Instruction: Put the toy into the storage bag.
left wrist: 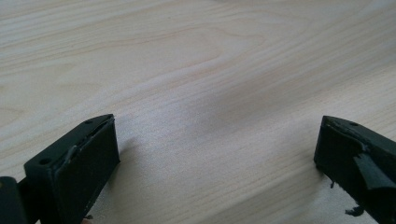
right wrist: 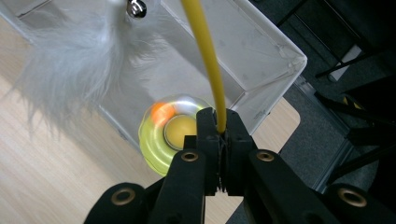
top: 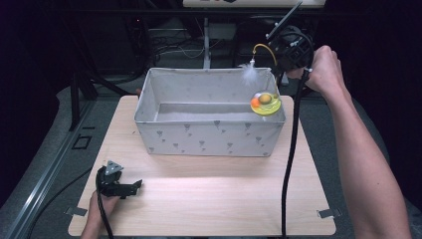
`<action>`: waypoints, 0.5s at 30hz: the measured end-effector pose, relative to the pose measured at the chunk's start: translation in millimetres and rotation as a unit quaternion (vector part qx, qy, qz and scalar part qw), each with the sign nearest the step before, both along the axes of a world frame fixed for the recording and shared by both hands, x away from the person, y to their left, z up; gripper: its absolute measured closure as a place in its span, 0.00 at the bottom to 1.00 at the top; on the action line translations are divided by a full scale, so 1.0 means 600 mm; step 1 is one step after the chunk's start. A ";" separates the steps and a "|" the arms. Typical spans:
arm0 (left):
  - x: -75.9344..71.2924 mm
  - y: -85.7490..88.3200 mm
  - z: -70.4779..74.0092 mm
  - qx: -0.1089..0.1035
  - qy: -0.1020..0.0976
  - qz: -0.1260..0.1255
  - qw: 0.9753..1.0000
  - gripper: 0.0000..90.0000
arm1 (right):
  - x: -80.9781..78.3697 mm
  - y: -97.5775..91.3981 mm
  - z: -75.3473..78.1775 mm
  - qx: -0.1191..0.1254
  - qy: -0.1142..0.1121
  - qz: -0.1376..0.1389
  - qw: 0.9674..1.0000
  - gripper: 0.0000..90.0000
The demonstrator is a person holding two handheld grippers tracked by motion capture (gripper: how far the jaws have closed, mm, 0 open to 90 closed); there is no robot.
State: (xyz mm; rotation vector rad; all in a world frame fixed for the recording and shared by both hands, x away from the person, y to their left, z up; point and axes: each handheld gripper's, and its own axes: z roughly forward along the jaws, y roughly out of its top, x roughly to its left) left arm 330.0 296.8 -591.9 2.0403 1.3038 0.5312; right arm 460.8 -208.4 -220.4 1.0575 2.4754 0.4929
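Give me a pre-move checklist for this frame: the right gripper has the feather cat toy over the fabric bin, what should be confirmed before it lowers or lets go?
1. Grip on the wand: right gripper is shut on the yellow wand. Ok.
2. Toy base over the fabric bin: it hangs at the right front corner, above the rim rather than the open middle. Not ok.
3. White feather free: it dangles above the bin, touching nothing. Ok.
4. Bin floor free to take the toy: the visible part looks bare. Ok.
5. Left gripper out of the way: open, low over the wooden table, apart from the bin. Ok.
6. Cable snagging the bin: cannot tell.
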 end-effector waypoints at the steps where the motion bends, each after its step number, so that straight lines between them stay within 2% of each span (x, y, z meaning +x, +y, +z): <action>1: 0.000 0.000 0.000 0.000 0.000 0.000 1.000 0.00 | 0.002 -0.001 -0.002 0.000 0.001 -0.002 1.000 0.98; 4: 0.000 0.000 0.000 0.000 0.000 0.000 1.000 0.00 | 0.009 -0.003 -0.012 -0.003 0.000 -0.007 1.000 0.98; 8: 0.000 0.000 0.000 0.000 -0.001 0.000 1.000 0.00 | 0.017 -0.003 -0.026 -0.008 0.009 -0.015 1.000 0.98; 15: 0.000 0.000 0.000 0.000 0.000 0.000 1.000 0.00 | 0.029 -0.006 -0.057 -0.003 0.017 -0.023 1.000 0.98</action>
